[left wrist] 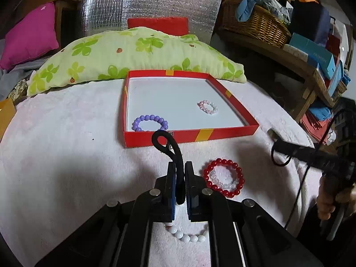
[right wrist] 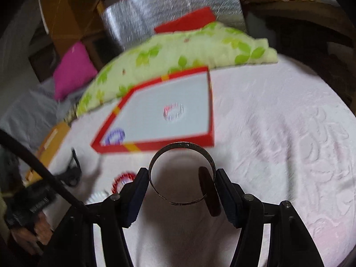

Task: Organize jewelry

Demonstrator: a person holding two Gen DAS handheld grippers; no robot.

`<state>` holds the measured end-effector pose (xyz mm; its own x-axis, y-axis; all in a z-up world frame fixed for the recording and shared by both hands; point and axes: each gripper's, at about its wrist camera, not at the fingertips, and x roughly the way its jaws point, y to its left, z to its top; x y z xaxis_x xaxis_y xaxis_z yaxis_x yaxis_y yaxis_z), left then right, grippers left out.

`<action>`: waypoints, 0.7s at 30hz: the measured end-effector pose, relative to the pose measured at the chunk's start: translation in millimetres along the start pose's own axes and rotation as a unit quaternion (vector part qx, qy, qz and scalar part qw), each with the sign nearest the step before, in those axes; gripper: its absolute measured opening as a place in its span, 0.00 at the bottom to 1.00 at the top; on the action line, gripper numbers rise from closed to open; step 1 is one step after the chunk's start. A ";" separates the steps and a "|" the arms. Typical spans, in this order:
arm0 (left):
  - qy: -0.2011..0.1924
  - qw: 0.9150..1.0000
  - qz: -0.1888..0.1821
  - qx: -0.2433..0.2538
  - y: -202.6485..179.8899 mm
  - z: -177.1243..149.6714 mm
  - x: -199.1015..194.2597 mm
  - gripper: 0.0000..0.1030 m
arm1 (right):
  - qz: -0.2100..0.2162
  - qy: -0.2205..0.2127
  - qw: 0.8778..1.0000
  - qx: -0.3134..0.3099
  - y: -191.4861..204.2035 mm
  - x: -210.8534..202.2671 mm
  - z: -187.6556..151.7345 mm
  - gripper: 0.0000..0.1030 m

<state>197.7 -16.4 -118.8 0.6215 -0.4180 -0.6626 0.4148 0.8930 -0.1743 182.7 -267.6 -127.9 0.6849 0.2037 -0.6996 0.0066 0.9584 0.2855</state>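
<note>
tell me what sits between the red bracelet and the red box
Nothing: in the left wrist view only bare white blanket separates the red bracelet from the red box.

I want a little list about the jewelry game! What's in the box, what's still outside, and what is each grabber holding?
box: red tray with white floor, on the white blanket
in box: purple bead bracelet; pink-and-white bead bracelet
outside box: red bead bracelet with a small white one inside it; white bead strand
left gripper: shut on a black cord
right gripper: shut on a metal bangle
behind box: green leaf-print pillow
</note>
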 end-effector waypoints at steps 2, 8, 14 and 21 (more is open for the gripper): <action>0.001 1.000 0.001 -0.002 1.1 -0.6 -0.1 0.08 | -0.008 0.018 1.000 -0.018 6.6 11.8 -6.0 0.62; 0.001 1.000 0.002 -0.003 2.4 -0.7 -2.3 0.08 | 0.001 0.025 0.999 -0.033 11.7 20.4 -12.1 0.62; -0.004 1.000 0.000 -0.010 5.5 1.6 -5.1 0.08 | 0.012 -0.010 0.999 -0.037 17.0 7.6 -7.7 0.62; -0.001 1.000 0.004 -0.009 4.7 0.5 -3.1 0.08 | 0.027 -0.031 0.998 -0.046 22.3 -3.2 -3.2 0.63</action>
<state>198.1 -11.0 -117.2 0.6259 -0.4108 -0.6629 0.3970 0.8995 -0.1825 178.2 -246.2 -121.4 0.7262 0.2446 -0.6425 -0.0962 0.9615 0.2573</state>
